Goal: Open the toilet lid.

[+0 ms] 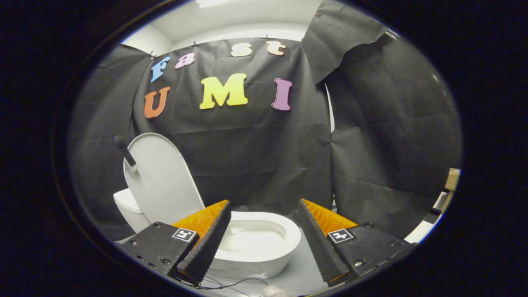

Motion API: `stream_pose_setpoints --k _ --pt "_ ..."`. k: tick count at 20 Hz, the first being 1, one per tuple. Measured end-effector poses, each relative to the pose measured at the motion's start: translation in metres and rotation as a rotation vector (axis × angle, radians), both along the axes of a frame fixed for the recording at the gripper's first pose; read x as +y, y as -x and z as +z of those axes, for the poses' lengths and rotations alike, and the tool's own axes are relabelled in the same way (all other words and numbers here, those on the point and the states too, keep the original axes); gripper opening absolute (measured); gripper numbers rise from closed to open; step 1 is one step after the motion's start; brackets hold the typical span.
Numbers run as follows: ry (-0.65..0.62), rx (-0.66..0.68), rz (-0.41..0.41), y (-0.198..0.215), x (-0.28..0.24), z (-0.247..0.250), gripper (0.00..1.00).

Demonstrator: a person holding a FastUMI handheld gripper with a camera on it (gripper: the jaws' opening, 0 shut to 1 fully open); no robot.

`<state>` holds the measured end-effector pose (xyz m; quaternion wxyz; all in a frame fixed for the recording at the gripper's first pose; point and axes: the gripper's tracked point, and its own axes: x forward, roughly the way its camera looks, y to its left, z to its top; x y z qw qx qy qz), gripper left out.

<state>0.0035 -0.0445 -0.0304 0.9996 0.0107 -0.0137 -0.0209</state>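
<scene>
We see our gripper (264, 241), fingers spread wide with nothing between them: ribbed wedge fingers (205, 247) on dark screwed blocks, each bearing a square tag (184, 234), with a thin cable (231, 284) looping beneath.

Each half of the gripper (264, 202) carries a small square black-and-white marker tag (184, 234). Neither tag reads as words or numbers. The fingers stand wide apart, holding nothing.
</scene>
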Motion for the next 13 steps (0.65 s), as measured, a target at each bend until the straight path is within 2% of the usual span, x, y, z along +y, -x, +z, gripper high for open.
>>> stream_pose_setpoints --k 13 --pt "0.016 -0.003 0.005 0.0037 0.0034 0.0023 1.00"
